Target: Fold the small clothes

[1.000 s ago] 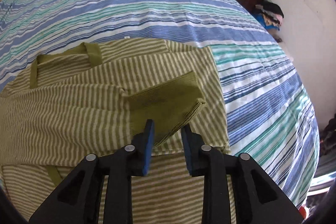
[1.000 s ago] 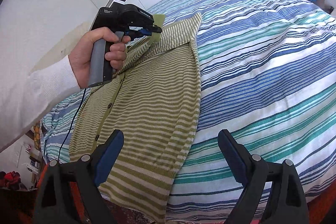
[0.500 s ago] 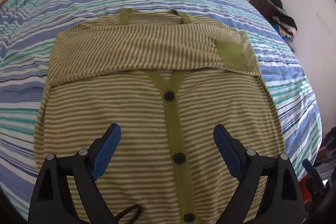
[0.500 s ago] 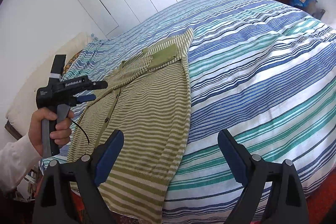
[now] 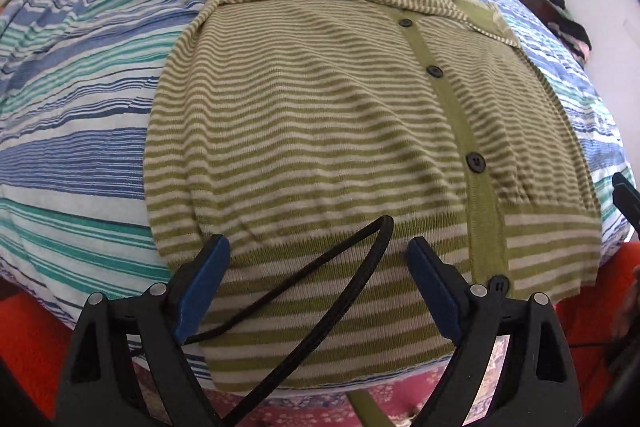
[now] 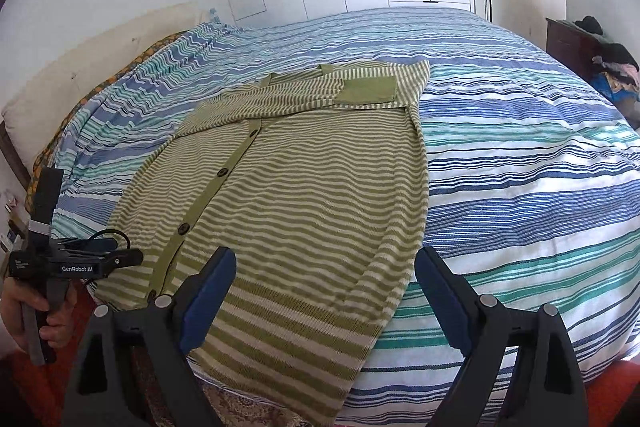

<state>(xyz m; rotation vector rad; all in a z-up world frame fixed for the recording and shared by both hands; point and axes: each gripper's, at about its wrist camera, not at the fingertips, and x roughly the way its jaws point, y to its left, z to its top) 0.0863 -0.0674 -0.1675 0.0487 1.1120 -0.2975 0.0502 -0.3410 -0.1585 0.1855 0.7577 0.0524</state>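
Item: striped cardigan (image 5: 320, 115), flat on bedspread (image 5: 72, 155), sleeves folded across chest (hem nearest me). My left gripper (image 5: 316, 283) just opened, empty; right gripper (image 6: 324, 291) wide, empty, both poised over hem for lengthwise fold.

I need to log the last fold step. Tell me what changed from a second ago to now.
The left gripper let go of the sleeve cuff, leaving the sleeve folded across the cardigan's chest, and pulled back to the hem; its jaws have just been opening and now stand wide with only its cable between them. The right gripper swung slightly toward the cardigan. It stayed open and empty; the cardigan stayed flat on the bed.
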